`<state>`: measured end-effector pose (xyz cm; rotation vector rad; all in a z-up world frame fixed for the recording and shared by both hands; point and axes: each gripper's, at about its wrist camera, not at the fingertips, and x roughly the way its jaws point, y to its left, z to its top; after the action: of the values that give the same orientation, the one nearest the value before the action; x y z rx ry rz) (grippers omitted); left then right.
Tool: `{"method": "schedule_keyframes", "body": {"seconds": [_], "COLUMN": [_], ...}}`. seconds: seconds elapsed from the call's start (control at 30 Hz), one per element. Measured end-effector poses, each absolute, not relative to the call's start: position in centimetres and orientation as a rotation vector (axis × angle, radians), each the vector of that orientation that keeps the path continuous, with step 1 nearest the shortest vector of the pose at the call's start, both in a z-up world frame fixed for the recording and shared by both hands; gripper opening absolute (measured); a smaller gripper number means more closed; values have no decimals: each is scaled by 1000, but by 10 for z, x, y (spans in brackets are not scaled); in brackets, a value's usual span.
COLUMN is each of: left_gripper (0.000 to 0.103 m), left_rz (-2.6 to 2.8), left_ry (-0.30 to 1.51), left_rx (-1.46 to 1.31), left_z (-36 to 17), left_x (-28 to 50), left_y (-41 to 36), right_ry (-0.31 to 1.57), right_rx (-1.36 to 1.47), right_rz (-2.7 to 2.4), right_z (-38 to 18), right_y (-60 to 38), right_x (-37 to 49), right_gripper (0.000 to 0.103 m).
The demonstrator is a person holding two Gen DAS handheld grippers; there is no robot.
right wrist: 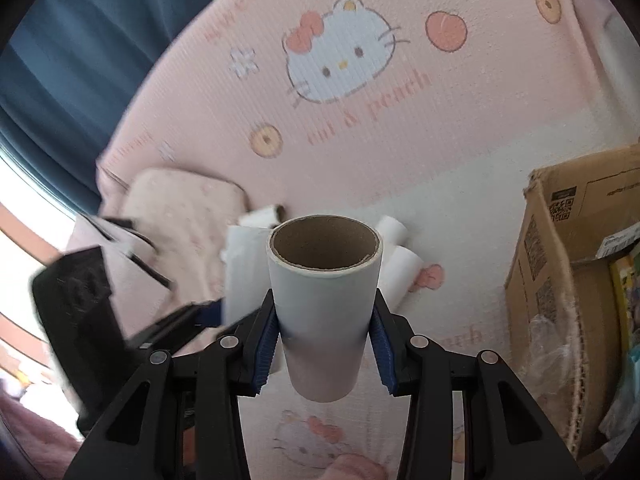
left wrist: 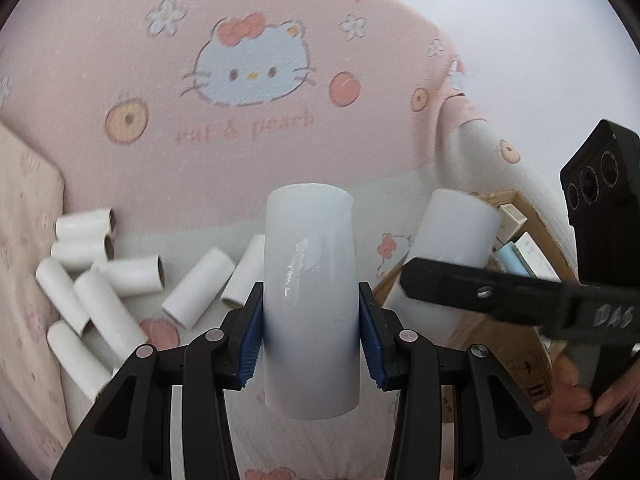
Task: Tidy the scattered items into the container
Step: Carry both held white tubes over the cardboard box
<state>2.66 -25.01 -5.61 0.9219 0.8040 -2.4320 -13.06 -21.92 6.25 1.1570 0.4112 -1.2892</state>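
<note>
A white roll (left wrist: 310,300) is pinched upright in the left claw (left wrist: 311,334). Another roll (right wrist: 324,312) is clamped in the right claw (right wrist: 325,346). Loose rolls (left wrist: 100,280) lie at nine o'clock on the bed (left wrist: 248,152); the cardboard box (right wrist: 568,280) stands at three o'clock.

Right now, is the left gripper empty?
No, the left gripper has its jaws clamped on the sides of a white roll, held upright above the bedding.

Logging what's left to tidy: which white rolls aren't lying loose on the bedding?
Two: the roll clamped in the left gripper and the roll in the right gripper; the others lie scattered.
</note>
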Motion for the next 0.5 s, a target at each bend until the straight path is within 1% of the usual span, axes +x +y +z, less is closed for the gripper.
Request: {"method": "schedule_keyframes", "body": {"seconds": [0.13, 0.23, 0.4, 0.5], "left_gripper": [47, 47, 47, 47], "left_rz": [-2499, -2564, -2689, -2736], "left_ry": [795, 791, 844, 827], "left_rx": [911, 893, 865, 856], "left_z": [-42, -34, -28, -28], "left_x": [15, 6, -12, -27], "left_y": [-246, -237, -215, -196], "right_ry": [330, 311, 281, 283], "right_rx": [1166, 1162, 1151, 1129], "right_rz": [-1275, -1290, -1321, -1349], "right_z": [77, 87, 105, 116], "right_y": [-213, -203, -181, -171], "right_x": [-143, -151, -164, -173], "right_gripper": [40, 40, 40, 40]}}
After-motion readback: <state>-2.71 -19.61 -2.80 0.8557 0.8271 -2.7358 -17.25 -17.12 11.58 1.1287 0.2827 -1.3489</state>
